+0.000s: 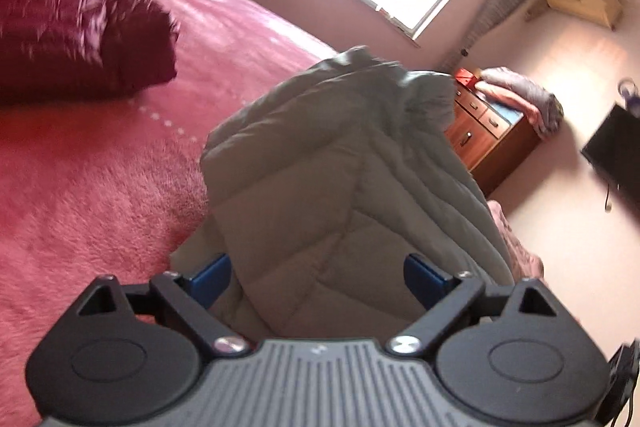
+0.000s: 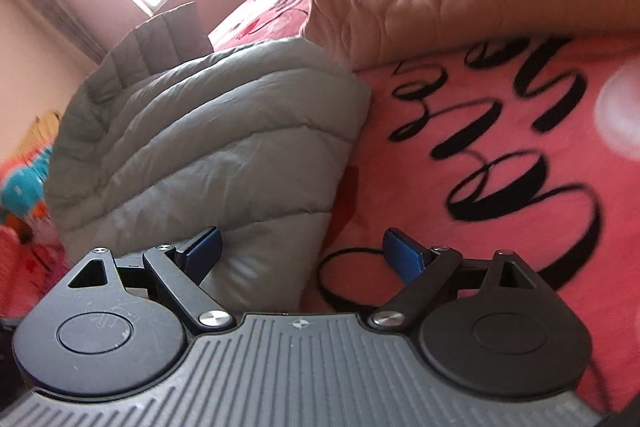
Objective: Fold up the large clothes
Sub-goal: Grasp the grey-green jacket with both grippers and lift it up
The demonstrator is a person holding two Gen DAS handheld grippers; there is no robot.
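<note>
My left gripper [image 1: 316, 277] stands released, the grey puffer jacket [image 1: 320, 163] bunched between its jaws at twelve o'clock; my right gripper [image 2: 300, 251] gapes too, beside its folded edge, ready to regrip.

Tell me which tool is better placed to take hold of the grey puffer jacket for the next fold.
Left, probably. The left tool stands open with the grey puffer jacket filling the gap between its fingers. The right tool is open too, but only the jacket's edge lies there, beside the pink blanket.
</note>
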